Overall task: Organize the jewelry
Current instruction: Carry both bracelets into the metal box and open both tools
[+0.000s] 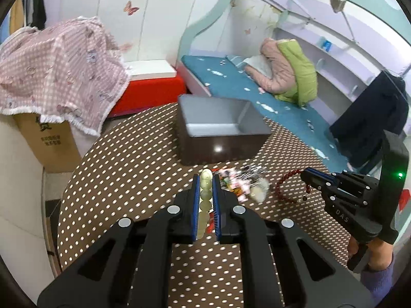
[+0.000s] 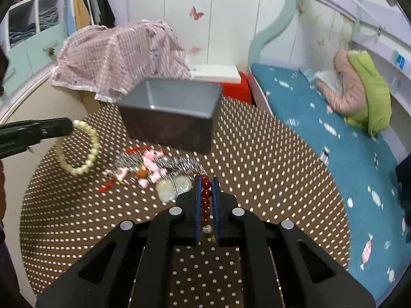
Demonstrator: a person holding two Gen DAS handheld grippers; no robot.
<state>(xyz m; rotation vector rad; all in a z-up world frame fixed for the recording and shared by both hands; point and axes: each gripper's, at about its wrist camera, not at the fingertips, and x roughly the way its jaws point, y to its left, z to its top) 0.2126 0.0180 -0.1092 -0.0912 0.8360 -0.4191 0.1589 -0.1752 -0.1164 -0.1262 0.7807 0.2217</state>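
Observation:
My left gripper (image 1: pixel 206 179) is shut on a pale green bead bracelet (image 1: pixel 205 195), held above the table; the same bracelet hangs as a loop in the right wrist view (image 2: pixel 84 151) from the left gripper (image 2: pixel 69 125). My right gripper (image 2: pixel 206 181) is shut on a dark red bead bracelet (image 2: pixel 206 197), also seen in the left wrist view (image 1: pixel 285 184) hanging from the right gripper (image 1: pixel 304 175). An open dark box with a grey inside (image 1: pixel 218 128) (image 2: pixel 174 113) stands behind. A pile of mixed jewelry (image 1: pixel 241 182) (image 2: pixel 154 169) lies between the box and the grippers.
The round table has a brown cloth with white dots (image 1: pixel 123 179) (image 2: pixel 257 179). A cardboard box under pink checked cloth (image 1: pixel 56 77) stands left. A bed with a blue sheet (image 1: pixel 257 87) (image 2: pixel 334 128) lies right, with a dark garment (image 1: pixel 372 113) at its edge.

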